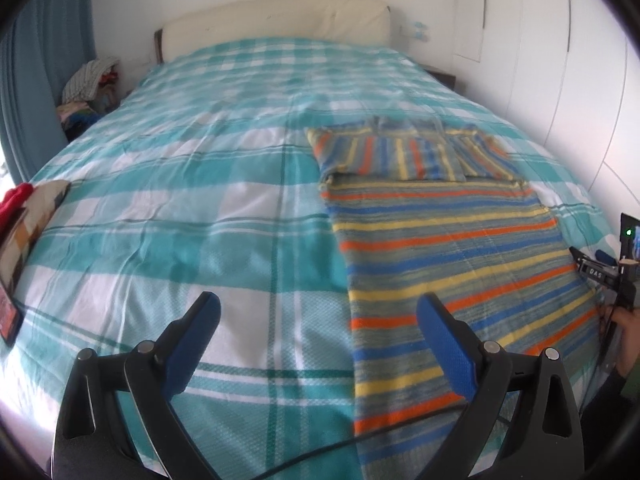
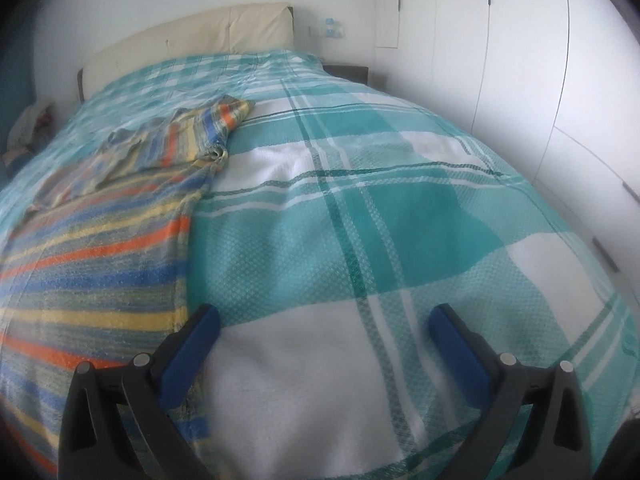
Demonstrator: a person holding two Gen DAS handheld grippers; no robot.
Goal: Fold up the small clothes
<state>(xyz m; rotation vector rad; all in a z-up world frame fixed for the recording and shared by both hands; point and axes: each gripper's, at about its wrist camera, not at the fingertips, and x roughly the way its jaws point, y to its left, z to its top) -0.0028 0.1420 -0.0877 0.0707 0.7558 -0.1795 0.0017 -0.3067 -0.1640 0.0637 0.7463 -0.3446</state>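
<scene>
Bed, striped garment, 2 spread hand-held grippers

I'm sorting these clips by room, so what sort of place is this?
Most likely a home bedroom. A large bed with a teal and white checked bedspread fills both views, with a cream padded headboard against the wall and tall white wardrobe doors alongside. A striped knitted garment lies on the bed.

left tool: black arms | blue pads | silver screws | possibly dark sleeve
</scene>
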